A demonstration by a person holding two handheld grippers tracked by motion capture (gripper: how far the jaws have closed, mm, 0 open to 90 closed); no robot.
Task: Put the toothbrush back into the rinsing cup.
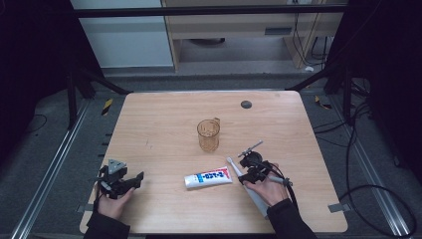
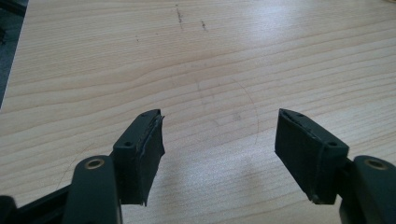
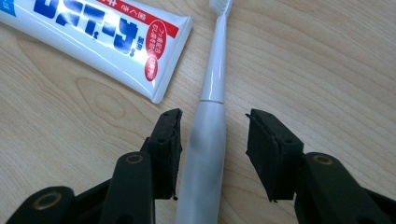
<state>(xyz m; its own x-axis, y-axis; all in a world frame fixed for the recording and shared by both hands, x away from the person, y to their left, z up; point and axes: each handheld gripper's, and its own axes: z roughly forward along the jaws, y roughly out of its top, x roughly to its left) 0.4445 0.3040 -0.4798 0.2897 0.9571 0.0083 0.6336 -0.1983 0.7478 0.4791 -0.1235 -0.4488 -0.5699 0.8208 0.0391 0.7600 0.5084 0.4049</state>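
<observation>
Straddling the toothbrush point(image 3: 208, 140), the right gripper point(image 3: 212, 144) has its jaws apart, nothing clamped yet. It lies just beside the toothpaste tube point(image 1: 208, 177), near the cup point(image 1: 208, 135). The left gripper point(image 2: 219, 149) rests open over bare counter point(image 2: 233, 56).

Lying flat on the wooden table point(image 1: 149, 124), near its front edge: a white electric toothbrush point(image 3: 208, 121) with a grey-white handle, bristled head pointing away toward the cup. Just left of its neck, nearly touching, a white toothpaste tube point(image 3: 102, 42) printed in blue and red, crimped end toward the brush. Upright behind both, well apart, a translucent amber cup point(image 1: 208, 134) with handle.
</observation>
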